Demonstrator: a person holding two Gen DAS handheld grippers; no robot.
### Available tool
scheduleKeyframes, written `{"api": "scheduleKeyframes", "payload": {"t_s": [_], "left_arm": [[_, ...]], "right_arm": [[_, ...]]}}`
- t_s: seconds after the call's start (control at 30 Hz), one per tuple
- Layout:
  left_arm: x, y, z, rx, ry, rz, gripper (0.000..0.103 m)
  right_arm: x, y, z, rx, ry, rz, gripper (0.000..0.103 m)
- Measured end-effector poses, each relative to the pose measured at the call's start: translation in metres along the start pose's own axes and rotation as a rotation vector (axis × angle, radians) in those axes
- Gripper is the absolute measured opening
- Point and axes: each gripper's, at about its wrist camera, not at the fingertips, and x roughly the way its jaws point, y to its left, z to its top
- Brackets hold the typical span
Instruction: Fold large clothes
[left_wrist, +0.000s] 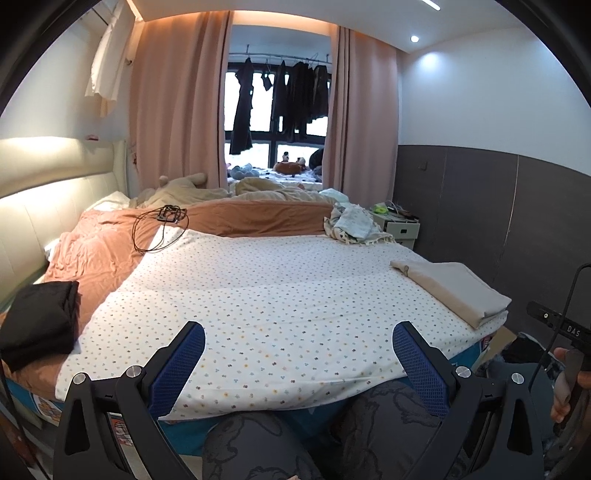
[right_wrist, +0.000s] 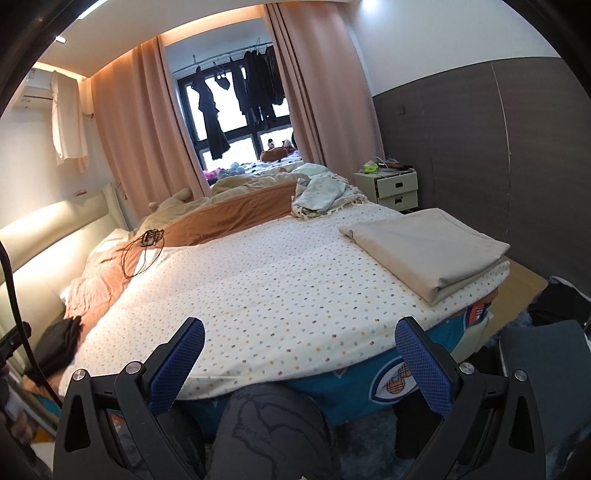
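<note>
Two grippers, each with black arms and blue textured pads, hover above the near edge of a bed. The left gripper (left_wrist: 298, 341) has its jaws spread wide apart and holds nothing; the right gripper (right_wrist: 300, 338) is likewise spread wide and empty. Below both lies a white dotted sheet (left_wrist: 273, 295) spread flat over the bed, with a blue patterned mattress cover (right_wrist: 354, 380) showing under its near edge. A folded beige cloth (right_wrist: 424, 245) rests on the sheet at the bed's right near corner, apart from both grippers. A folded black garment (left_wrist: 38, 323) lies at the left near corner on a rumpled orange-pink quilt (left_wrist: 96, 251). A black coiled cable (left_wrist: 160, 229) sits on the quilt's far side, and a crumpled pale blue cloth (right_wrist: 321, 194) lies at the far right. Beyond it stands a cream bedside cabinet (right_wrist: 397, 188). Dark clothes (left_wrist: 291, 99) hang before the window between pink curtains (left_wrist: 177, 99). White letters reading "DAS" (left_wrist: 573, 329) appear on a black device at the left view's right edge. Grey patterned trouser legs (left_wrist: 258, 443) of the person fill the foreground.
</note>
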Motion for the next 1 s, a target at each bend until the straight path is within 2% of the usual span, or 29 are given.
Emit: {"api": "scheduleKeyframes", "payload": {"t_s": [0.27, 1.0], "left_arm": [[-0.002, 0.002, 0.004, -0.001, -0.019, 0.002, 0.102], [-0.004, 0.003, 0.004, -0.017, -0.013, -0.012, 0.102]], "right_arm": [[-0.004, 0.012, 0.001, -0.037, -0.014, 0.006, 0.103], [0.002, 0.017, 0.001, -0.033, 0.003, 0.003, 0.103]]}}
